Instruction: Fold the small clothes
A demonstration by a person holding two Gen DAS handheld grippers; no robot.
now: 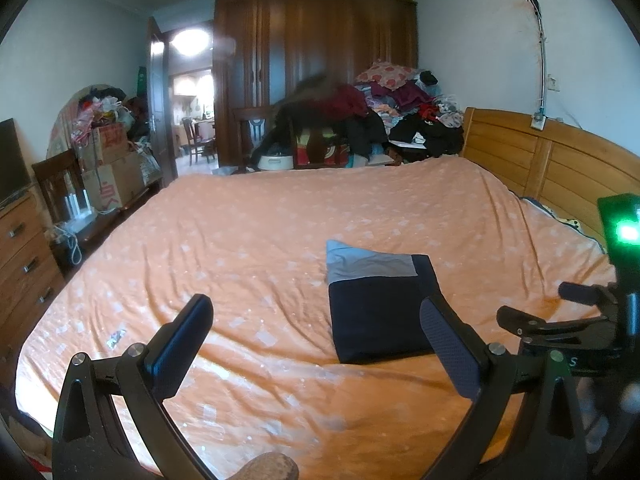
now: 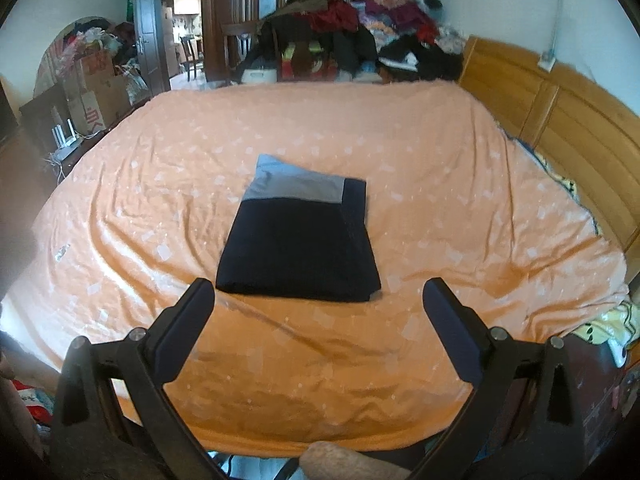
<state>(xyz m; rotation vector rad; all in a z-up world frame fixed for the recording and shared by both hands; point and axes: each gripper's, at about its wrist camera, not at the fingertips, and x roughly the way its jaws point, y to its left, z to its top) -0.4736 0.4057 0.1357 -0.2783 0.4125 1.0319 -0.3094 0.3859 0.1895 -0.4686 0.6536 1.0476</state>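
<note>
A folded garment (image 1: 376,304) (image 2: 300,240), dark navy with a grey band along its far edge, lies flat on the orange bedspread (image 1: 248,240) (image 2: 440,184). My left gripper (image 1: 316,316) is open above the bed, its right finger in front of the garment's near right corner, nothing between the fingers. In the right wrist view my right gripper (image 2: 318,300) is open too, held just short of the garment's near edge and not touching it. The right gripper's body (image 1: 600,320), with a green light, shows at the right edge of the left wrist view.
A wooden headboard (image 1: 552,168) (image 2: 560,108) runs along the right side. Beyond the bed's far edge stand a heap of clothes (image 1: 384,112) (image 2: 360,32), a wardrobe (image 1: 316,56) and chairs. Boxes (image 1: 112,168) and a dresser (image 1: 20,264) line the left side.
</note>
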